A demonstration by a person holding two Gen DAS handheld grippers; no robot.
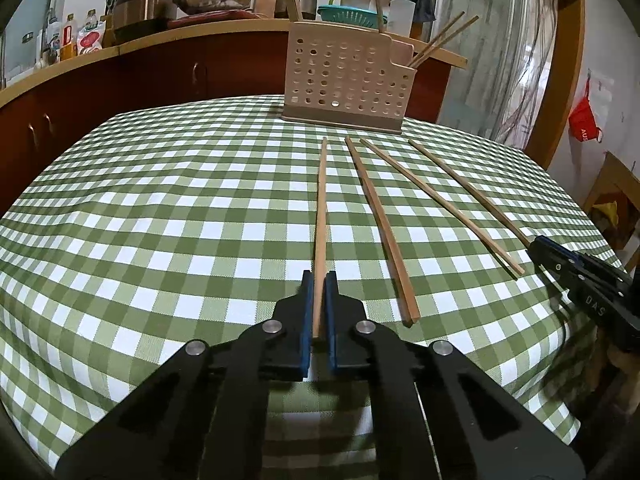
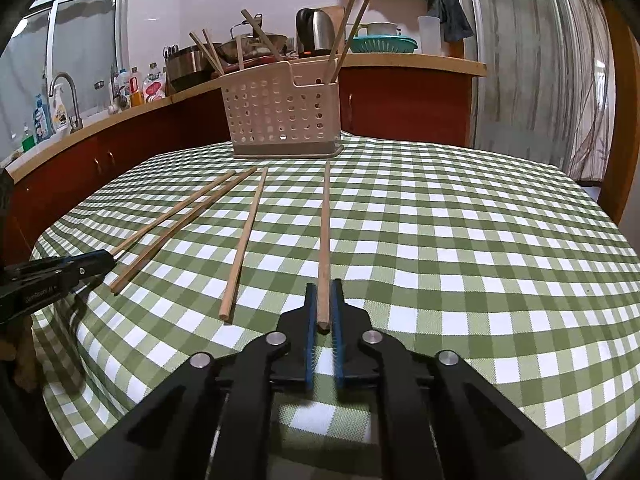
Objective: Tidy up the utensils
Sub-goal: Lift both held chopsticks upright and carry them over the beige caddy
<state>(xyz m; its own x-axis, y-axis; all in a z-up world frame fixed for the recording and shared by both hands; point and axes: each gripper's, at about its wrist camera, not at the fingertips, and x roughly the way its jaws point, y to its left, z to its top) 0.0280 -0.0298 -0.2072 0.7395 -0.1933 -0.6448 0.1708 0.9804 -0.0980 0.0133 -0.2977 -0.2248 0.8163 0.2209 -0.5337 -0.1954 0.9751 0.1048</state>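
Four wooden chopsticks lie fanned out on the green checked tablecloth (image 1: 160,200) in front of a beige perforated utensil holder (image 1: 348,80) (image 2: 280,112), which has several chopsticks standing in it. My left gripper (image 1: 319,276) is shut on the near end of the leftmost chopstick (image 1: 322,200); in the right wrist view that gripper (image 2: 110,258) and chopstick (image 2: 172,215) sit at the far left. My right gripper (image 2: 324,285) is shut on the near end of the rightmost chopstick (image 2: 325,240), and shows at the right edge (image 1: 538,240) on that chopstick (image 1: 468,189). Two loose chopsticks (image 1: 380,228) (image 1: 440,205) lie between them.
Behind the table runs a wooden counter (image 2: 400,62) with red cabinets, carrying pots, a kettle (image 2: 316,32), bottles and a teal colander (image 2: 384,44). A tap (image 2: 68,92) stands at the left. A glass sliding door (image 2: 520,60) is at the right. The tablecloth's right half (image 2: 480,240) carries nothing.
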